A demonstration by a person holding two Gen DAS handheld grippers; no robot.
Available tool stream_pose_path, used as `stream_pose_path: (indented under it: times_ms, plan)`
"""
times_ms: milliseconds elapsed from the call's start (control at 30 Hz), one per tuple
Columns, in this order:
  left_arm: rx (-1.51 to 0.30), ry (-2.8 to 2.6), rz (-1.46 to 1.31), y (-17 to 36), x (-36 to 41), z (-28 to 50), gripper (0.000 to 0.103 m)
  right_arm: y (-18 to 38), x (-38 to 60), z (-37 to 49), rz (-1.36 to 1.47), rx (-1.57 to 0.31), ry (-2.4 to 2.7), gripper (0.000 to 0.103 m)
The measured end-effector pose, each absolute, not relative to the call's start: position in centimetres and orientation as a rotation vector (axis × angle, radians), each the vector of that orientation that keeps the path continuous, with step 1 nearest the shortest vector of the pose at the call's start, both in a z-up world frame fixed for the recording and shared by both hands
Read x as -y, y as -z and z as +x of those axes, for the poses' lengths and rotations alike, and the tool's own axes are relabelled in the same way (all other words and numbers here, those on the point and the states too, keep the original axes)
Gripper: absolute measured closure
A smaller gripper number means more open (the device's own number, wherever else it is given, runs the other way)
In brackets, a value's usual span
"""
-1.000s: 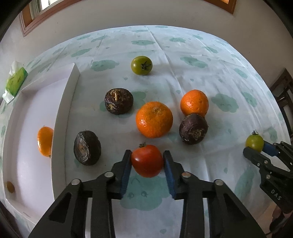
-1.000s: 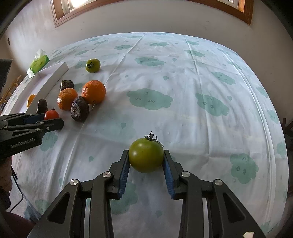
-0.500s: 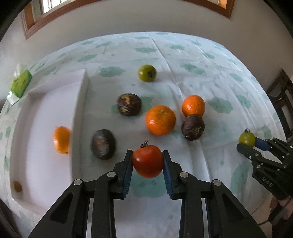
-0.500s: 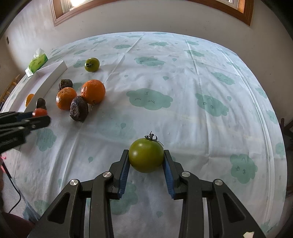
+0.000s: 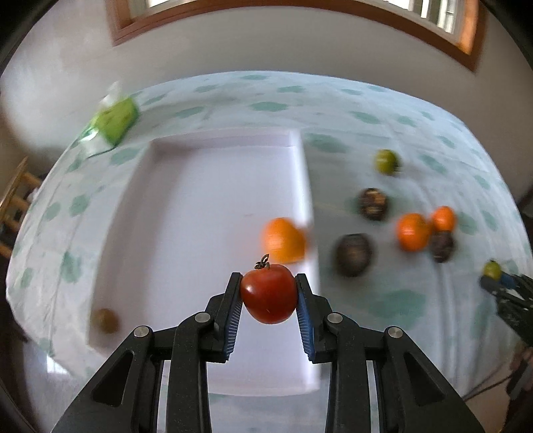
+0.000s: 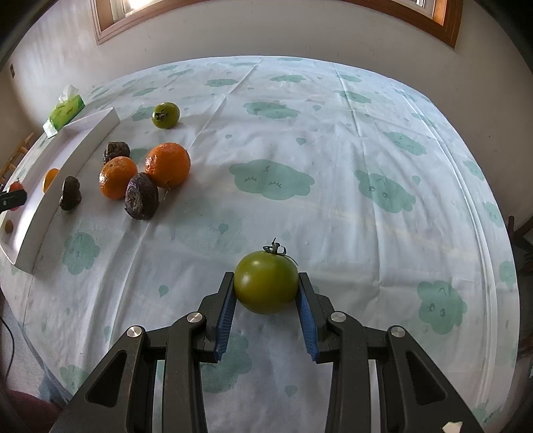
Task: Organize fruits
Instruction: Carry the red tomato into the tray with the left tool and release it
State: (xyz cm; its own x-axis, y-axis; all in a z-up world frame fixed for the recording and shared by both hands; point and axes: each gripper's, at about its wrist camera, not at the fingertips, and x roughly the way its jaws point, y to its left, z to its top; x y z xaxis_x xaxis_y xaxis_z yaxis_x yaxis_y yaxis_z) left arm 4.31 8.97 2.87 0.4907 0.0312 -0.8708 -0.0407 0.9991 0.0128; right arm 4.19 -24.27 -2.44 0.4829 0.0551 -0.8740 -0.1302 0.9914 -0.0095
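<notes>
My left gripper [image 5: 269,294] is shut on a red tomato [image 5: 268,294] and holds it above the white tray [image 5: 206,186], near its right wall. An orange [image 5: 283,239] and a small brown fruit [image 5: 105,320] lie in the tray. My right gripper [image 6: 266,291] is shut on a green tomato [image 6: 266,282] just above the cloud-print tablecloth [image 6: 333,150]. On the cloth right of the tray lie two oranges [image 6: 168,164] [image 6: 117,177], three dark wrinkled fruits [image 6: 141,196] [image 6: 70,193] [image 6: 116,150] and another green tomato [image 6: 165,115].
A green tissue pack [image 5: 115,121] sits beyond the tray's far left corner. A wall with a wood-framed window [image 6: 110,20] stands behind the table. A wooden chair [image 5: 13,196] shows at the left, past the table edge.
My left gripper has carried the red tomato left, from over the cloth to over the tray. My right gripper has held still with the green tomato.
</notes>
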Motion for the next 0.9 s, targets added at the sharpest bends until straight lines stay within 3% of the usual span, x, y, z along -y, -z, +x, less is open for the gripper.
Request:
stream_pose_path:
  times_ms: [400,900]
  plan:
    - [-1.127,-0.155,-0.024,0.6,-15.5,3.9,0.071,2.5,24.1,4.3,-0.082,-1.064,-0.104,0.070]
    - [-1.130,-0.146,-0.040,1.2,-17.0,3.2,0.070,2.4,23.9,4.3,-0.092,-1.066,-0.090,0.070]
